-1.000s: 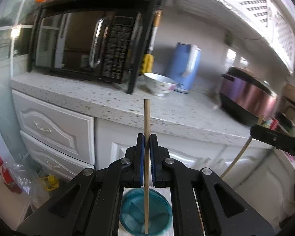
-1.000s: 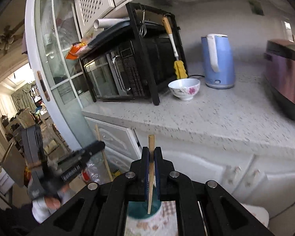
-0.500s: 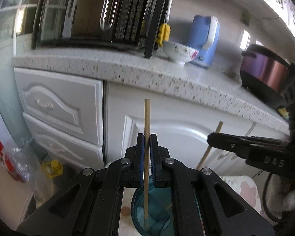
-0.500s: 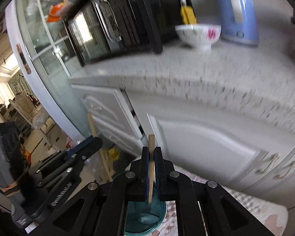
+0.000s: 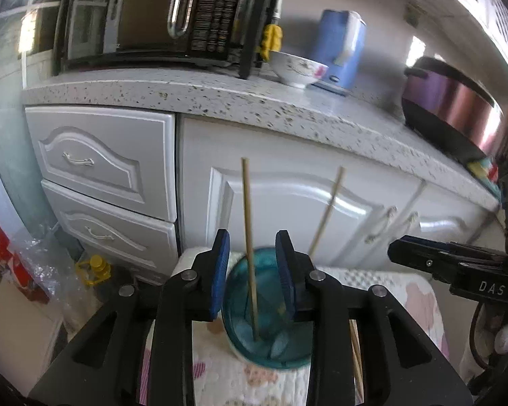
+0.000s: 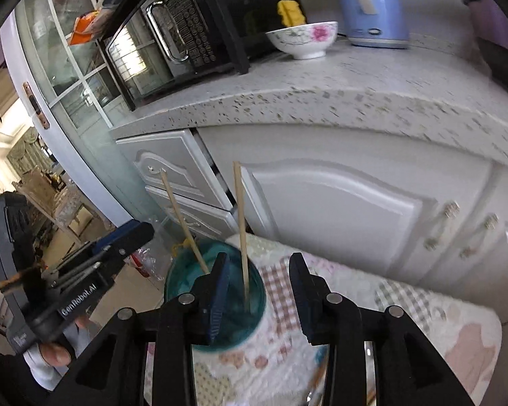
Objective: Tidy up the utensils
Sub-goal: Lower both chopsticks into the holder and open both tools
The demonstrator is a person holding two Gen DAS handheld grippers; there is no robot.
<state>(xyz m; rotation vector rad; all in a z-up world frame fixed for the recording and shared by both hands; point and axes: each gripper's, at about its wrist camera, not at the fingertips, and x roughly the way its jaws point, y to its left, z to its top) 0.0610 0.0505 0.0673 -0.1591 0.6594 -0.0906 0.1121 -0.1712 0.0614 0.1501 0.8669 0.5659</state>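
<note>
In the cup (image 5: pixel 269 318): two chopsticks (image 5: pixel 248 247), standing, leaning apart
Above the cup: left gripper (image 5: pixel 253 272), released, holding nothing
Beside the cup: right gripper (image 6: pixel 259 292), released, holding nothing

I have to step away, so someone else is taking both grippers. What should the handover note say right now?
Left gripper: open, holding nothing, over the cup.
Right gripper: open, empty, also over the cup.
Two chopsticks stand loose in the teal cup, which sits on the patterned cloth.
Done: both chopsticks are in the cup.
Left: more thin sticks seem to lie on the cloth by the cup; check and add them.
</note>
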